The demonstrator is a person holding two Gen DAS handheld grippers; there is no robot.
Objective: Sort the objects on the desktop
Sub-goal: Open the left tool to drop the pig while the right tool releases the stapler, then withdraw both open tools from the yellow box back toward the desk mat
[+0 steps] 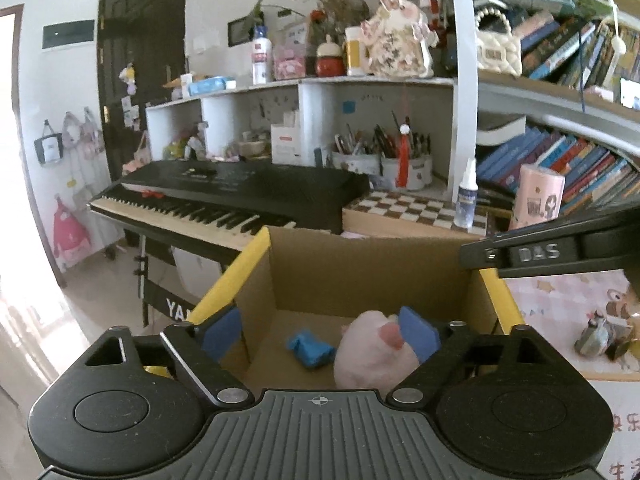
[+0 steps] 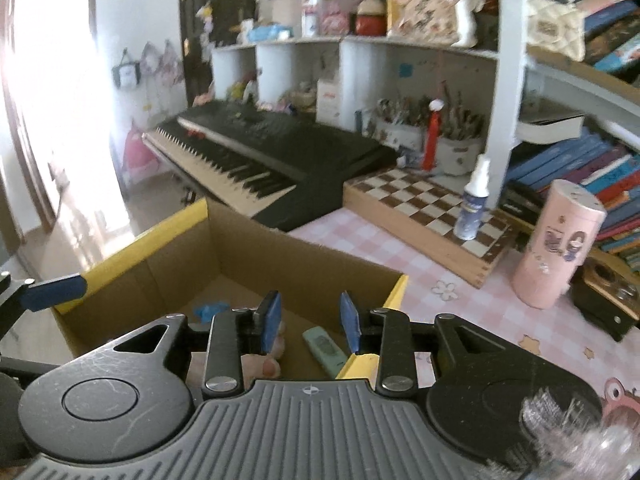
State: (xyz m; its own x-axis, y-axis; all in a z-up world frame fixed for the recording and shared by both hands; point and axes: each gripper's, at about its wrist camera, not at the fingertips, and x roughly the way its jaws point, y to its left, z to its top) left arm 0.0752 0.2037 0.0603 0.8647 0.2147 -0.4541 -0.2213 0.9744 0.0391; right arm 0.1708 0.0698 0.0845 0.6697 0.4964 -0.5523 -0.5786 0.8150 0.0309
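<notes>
Left gripper [image 1: 320,334] spread wide above the pink plush toy [image 1: 370,350] lying in the cardboard box [image 1: 360,264], right gripper [image 2: 310,326] narrowly parted and empty; careless withdrawal could snag the rim.

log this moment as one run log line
left gripper: open over cardboard box | right gripper: open, empty | in box: pink plush, blue wrapper, green eraser
</notes>
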